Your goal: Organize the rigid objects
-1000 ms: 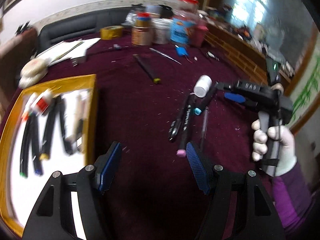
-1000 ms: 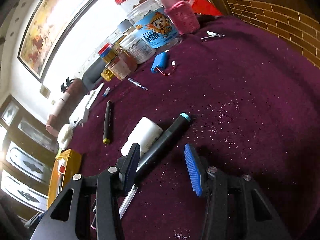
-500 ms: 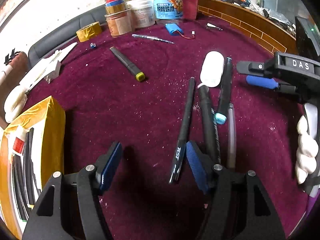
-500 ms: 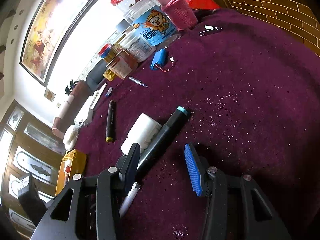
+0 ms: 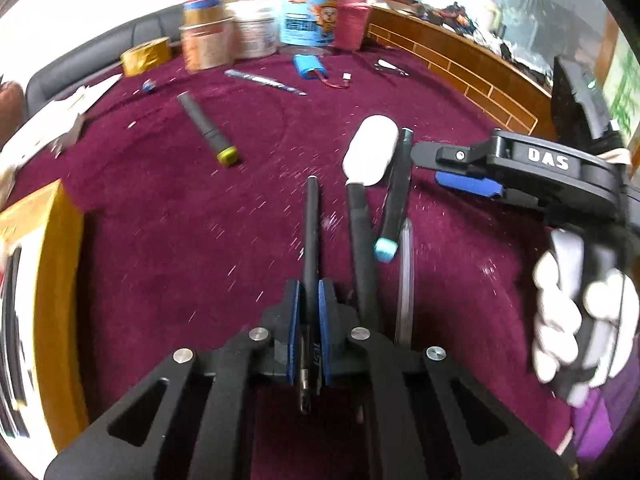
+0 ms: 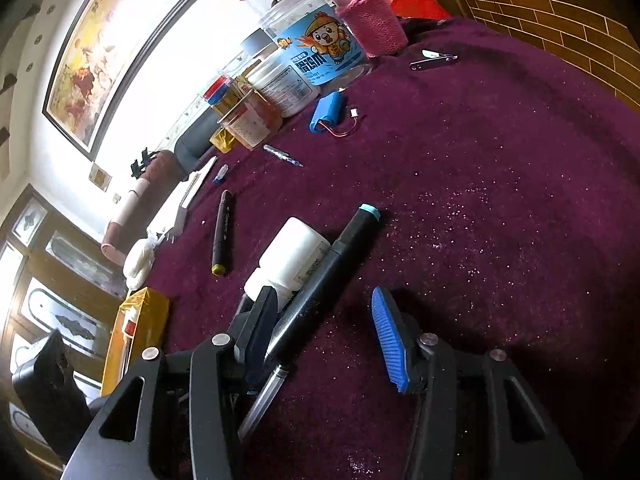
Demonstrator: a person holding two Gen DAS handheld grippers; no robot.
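Note:
My left gripper (image 5: pixel 309 292) is shut on a thin black pen (image 5: pixel 311 220) that lies on the maroon cloth. To its right lie a black marker (image 5: pixel 362 248), a teal-capped marker (image 5: pixel 394 200), a clear pen (image 5: pixel 406 280) and a white bottle (image 5: pixel 372 156). A gloved hand (image 5: pixel 580 320) holds my right gripper (image 5: pixel 468 184) beside them. In the right wrist view the right gripper (image 6: pixel 323 294) has its jaws opening. The teal-capped marker (image 6: pixel 332 264) lies between them along the left finger (image 6: pixel 260 320), apart from the blue right pad. A yellow-rimmed tray (image 5: pixel 60 280) with several pens sits at the left.
A yellow-tipped marker (image 5: pixel 208 130) lies alone further back. Several jars (image 5: pixel 308 20), a tape roll (image 5: pixel 146 56), a blue battery pack (image 5: pixel 310 66), a silver pen (image 5: pixel 264 80) and a nail clipper (image 5: pixel 390 67) line the far edge. A brick-patterned ledge (image 5: pixel 480 80) bounds the right.
My left gripper moved away from the tray to the loose pens, came down and shut on the thin black pen. The right gripper stayed over the teal-capped marker.

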